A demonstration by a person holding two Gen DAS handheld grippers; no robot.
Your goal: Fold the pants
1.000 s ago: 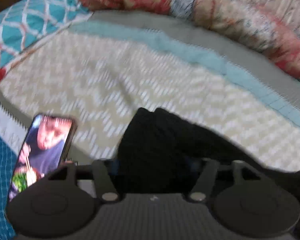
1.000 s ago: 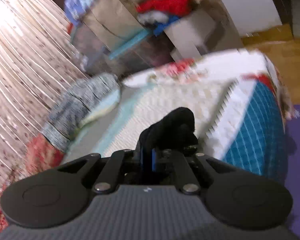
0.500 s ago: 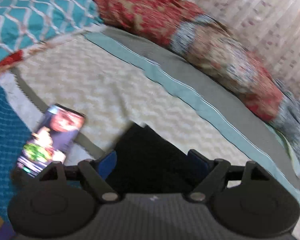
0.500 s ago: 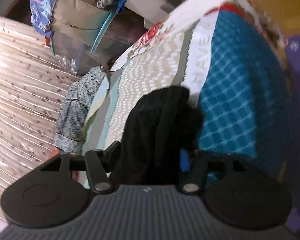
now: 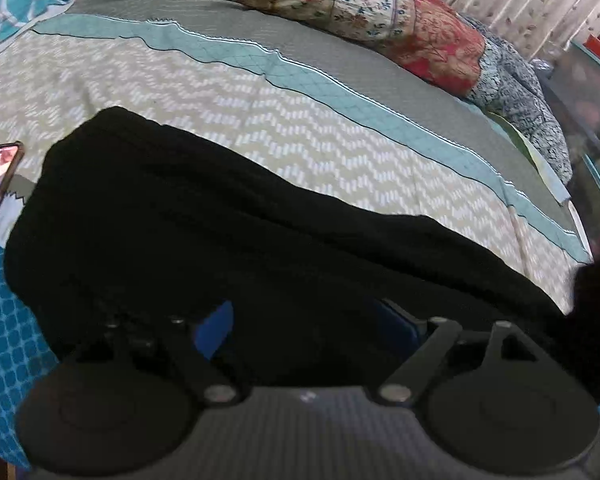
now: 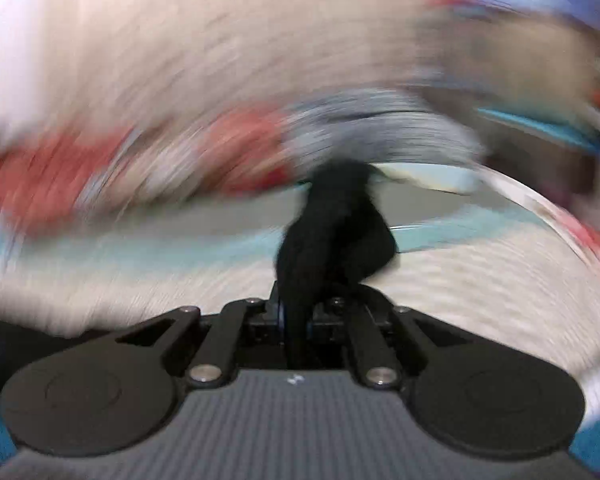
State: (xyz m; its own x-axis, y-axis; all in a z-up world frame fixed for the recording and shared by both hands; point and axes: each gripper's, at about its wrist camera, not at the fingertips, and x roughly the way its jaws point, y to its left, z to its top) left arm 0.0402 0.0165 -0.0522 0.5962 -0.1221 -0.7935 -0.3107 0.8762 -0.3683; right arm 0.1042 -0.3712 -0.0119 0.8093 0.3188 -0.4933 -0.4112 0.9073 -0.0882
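— Evidently a fold is under way: black cloth of the pants (image 6: 332,232) is pinched in the right hand-held gripper (image 6: 296,316), just clamped together.

— And the left hand-held gripper (image 5: 304,320)?

— Spread wide over the pants near the bed's (image 5: 260,120) front edge; nothing is clamped. A regrasp is judged next.

Black pants (image 5: 228,216) lie on a bedspread (image 5: 260,120) of beige-and-white zigzag, edged with a pale teal band and grey. Along its far edge, a red floral patchwork quilt (image 5: 380,12).
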